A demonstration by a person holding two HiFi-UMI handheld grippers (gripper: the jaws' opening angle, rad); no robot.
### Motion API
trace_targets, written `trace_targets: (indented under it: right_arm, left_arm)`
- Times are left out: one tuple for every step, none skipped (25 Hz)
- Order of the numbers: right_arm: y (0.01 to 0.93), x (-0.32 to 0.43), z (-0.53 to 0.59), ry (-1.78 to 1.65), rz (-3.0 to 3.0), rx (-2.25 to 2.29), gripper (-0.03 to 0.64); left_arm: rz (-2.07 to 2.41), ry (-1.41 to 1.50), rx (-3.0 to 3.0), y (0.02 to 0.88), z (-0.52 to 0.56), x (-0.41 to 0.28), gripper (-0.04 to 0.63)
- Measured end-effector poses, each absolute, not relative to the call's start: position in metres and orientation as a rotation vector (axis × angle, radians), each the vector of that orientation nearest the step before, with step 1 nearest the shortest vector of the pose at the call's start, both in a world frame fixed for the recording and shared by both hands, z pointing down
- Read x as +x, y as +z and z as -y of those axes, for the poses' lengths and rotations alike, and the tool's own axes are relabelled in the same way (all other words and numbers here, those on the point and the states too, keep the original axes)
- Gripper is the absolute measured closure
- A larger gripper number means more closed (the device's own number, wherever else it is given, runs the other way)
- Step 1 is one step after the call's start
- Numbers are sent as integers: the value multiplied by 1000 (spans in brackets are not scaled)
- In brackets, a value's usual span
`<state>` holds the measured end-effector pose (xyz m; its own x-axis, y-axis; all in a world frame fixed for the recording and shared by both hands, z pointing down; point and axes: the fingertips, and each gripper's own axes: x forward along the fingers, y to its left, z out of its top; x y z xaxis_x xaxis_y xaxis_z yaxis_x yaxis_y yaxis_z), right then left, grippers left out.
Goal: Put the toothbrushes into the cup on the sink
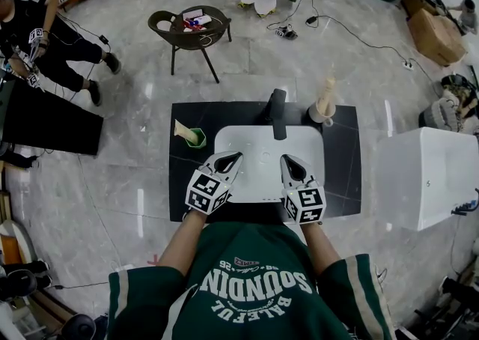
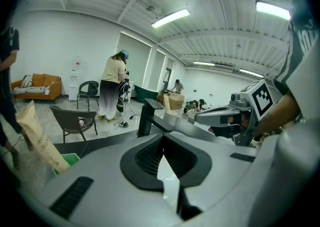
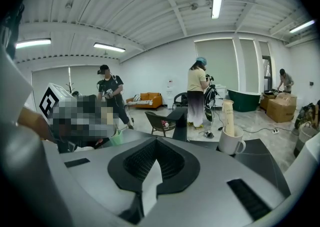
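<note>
Left gripper and right gripper, pressed together and empty, sit at 6 o'clock of the sink. One toothbrush stands in the green cup at 10 o'clock, the other toothbrush in the white mug at 1 o'clock. Placement appears complete.

Green lettered shirt, marker-cubed hand-held grippers.

The right gripper has its jaws together, nothing between them. Beyond stands a black faucet; to its right a white mug holds an upright wrapped toothbrush. A green cup sits left of the faucet
</note>
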<state>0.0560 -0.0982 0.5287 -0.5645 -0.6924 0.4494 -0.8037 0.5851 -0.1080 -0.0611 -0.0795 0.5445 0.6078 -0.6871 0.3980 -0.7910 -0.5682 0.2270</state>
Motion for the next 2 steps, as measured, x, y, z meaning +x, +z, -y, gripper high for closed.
trace_targets:
  right_arm:
    - [529, 56, 99, 429, 2458, 1210, 577]
    - [530, 55, 99, 429, 2458, 1208, 577]
  left_arm:
    - [1184, 374, 2454, 545, 80, -62, 584]
    - [1185, 374, 2454, 546, 80, -62, 584]
